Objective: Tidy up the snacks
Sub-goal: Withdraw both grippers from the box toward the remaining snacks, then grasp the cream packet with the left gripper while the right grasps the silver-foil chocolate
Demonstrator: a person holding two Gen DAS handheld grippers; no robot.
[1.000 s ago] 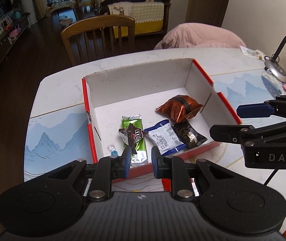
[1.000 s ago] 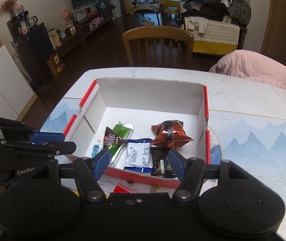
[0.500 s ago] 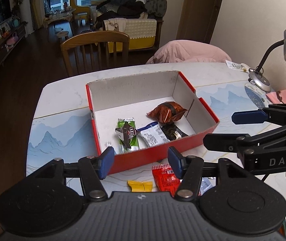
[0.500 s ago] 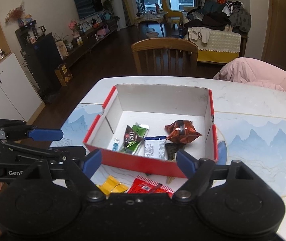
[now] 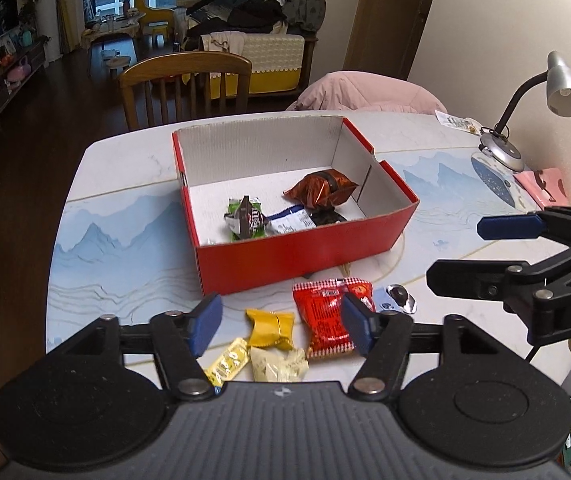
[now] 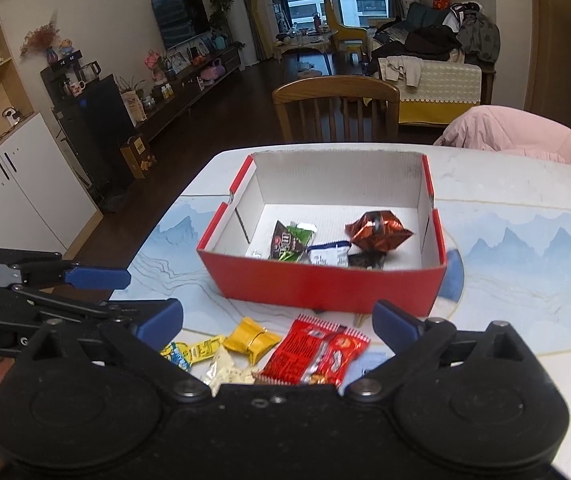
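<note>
A red cardboard box (image 5: 305, 250) (image 6: 325, 284) stands on the table and holds several snacks, among them a copper-brown bag (image 5: 319, 190) (image 6: 377, 232) and a green and brown pack (image 5: 245, 218) (image 6: 289, 240). In front of it lie a red packet (image 5: 325, 320) (image 6: 317, 356), a yellow candy (image 5: 271, 328) (image 6: 251, 338), a pale packet (image 5: 277, 364) and a yellow-green wrapper (image 5: 225, 364). My left gripper (image 5: 281, 322) is open and empty above these loose snacks. My right gripper (image 6: 277, 326) is open and empty, also above them, and shows at the right of the left wrist view (image 5: 485, 250).
A desk lamp (image 5: 525, 112) stands at the table's right side with a pink item (image 5: 541, 184) beside it. A small silver-wrapped piece (image 5: 401, 298) lies right of the red packet. A wooden chair (image 6: 337, 108) and a pink cushion (image 6: 517, 132) are behind the table.
Both grippers pulled back from over the box toward the near table edge. My left gripper opened from nearly shut. The loose snacks in front of the box came into view.
</note>
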